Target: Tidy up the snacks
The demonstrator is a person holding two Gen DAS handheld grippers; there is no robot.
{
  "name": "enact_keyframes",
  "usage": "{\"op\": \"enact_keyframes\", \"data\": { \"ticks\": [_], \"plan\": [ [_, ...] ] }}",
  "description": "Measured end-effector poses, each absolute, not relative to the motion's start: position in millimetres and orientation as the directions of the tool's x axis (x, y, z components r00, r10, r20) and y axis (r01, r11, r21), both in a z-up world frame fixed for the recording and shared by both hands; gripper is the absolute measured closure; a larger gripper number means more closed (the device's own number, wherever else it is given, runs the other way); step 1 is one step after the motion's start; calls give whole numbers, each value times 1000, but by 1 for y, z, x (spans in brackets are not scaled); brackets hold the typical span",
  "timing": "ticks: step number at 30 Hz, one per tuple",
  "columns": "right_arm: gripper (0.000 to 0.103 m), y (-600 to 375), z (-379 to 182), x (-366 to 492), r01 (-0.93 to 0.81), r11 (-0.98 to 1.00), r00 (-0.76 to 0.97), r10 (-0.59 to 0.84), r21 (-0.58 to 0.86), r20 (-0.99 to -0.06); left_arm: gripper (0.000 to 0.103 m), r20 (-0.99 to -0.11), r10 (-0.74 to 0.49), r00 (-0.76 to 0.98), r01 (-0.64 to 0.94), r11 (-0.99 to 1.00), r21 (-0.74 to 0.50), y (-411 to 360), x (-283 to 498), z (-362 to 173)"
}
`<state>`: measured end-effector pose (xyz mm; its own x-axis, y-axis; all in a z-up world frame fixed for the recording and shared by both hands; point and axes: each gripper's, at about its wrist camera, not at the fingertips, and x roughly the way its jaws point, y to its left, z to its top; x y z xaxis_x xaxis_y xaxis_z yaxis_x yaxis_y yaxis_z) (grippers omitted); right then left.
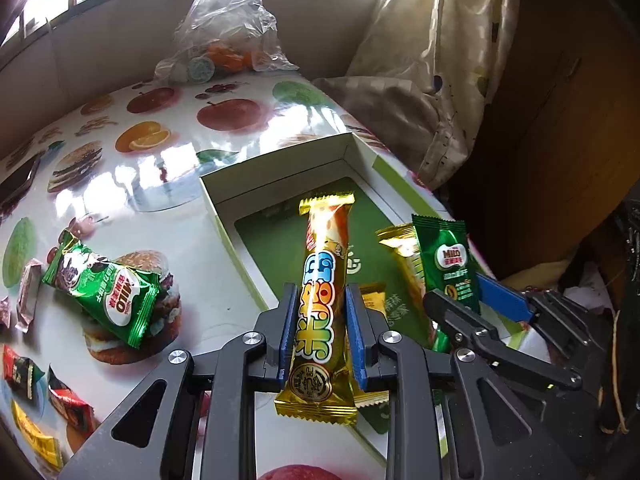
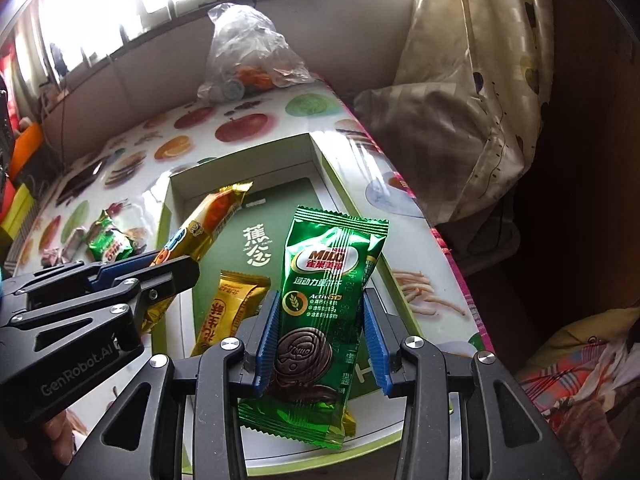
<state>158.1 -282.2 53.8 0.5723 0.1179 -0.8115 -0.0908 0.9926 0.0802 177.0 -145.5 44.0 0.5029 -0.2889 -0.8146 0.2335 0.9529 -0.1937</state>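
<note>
My left gripper is shut on a long gold snack bar and holds it over the open white box with a green floor. My right gripper is shut on a green Milo cookie pack, also held over the box. In the left wrist view the right gripper and its Milo pack show at right. In the right wrist view the left gripper and its gold bar show at left. A small gold packet lies in the box.
A second Milo pack and several small wrapped snacks lie on the fruit-print tablecloth at left. A clear plastic bag with oranges sits at the far edge. A curtain hangs at right.
</note>
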Motion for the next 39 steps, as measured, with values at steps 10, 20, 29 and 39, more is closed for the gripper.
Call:
{"op": "enact_keyframes", "data": {
  "ticks": [10,20,29,39],
  "plan": [
    [64,-281,51,159,-105,993,589,110,59,-801,79,-817,-294,496,234,951,-201,-148,179,39],
    [60,-282,50,157,-103,993,600,113,63,-792,78,-815,-288,502,231,953,-194,-148,179,39],
    [53,-288,49,155,-69,993,607,115,92,-786,67,-803,-301,515,237,950,-205,-147,178,42],
    [50,-292,52,148,-44,993,626,113,110,-772,63,-790,-291,539,230,954,-195,-144,171,49]
  ]
}}
